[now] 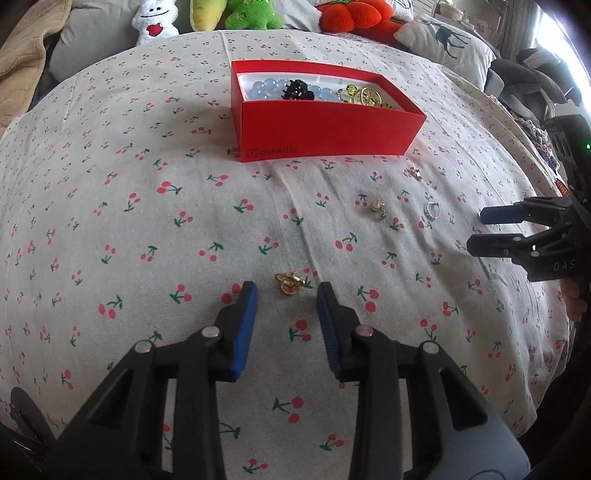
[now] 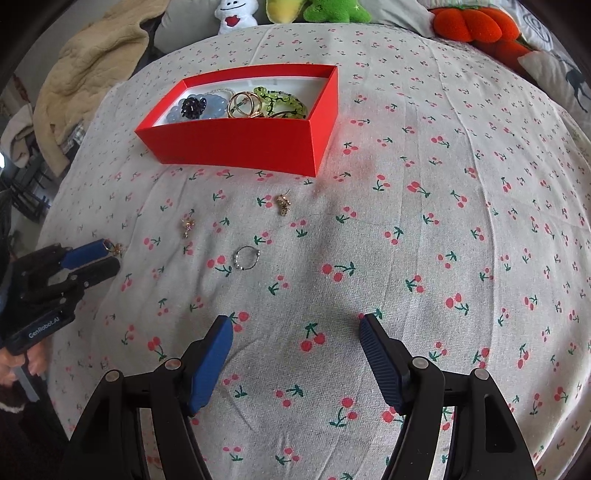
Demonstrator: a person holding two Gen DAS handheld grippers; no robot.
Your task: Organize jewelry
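Observation:
A red box (image 1: pixel 325 129) (image 2: pixel 236 144) on the cherry-print cloth holds blue beads, a black clip, gold rings and green pieces. My left gripper (image 1: pixel 286 291) is open, its fingertips either side of a small gold earring (image 1: pixel 289 283) lying on the cloth; it also shows in the right wrist view (image 2: pixel 110 254) with the earring (image 2: pixel 114 248) at its tip. A gold earring (image 1: pixel 378 208) (image 2: pixel 187 225), a silver ring (image 1: pixel 432 210) (image 2: pixel 246 257) and another gold earring (image 1: pixel 415 172) (image 2: pixel 283 202) lie loose. My right gripper (image 2: pixel 295 325) (image 1: pixel 476 230) is open and empty, short of the ring.
Plush toys (image 1: pixel 251 13) (image 2: pixel 332 9), pillows (image 1: pixel 450 40) and a beige blanket (image 2: pixel 85 70) line the far edge of the cloth-covered surface (image 1: pixel 147 221).

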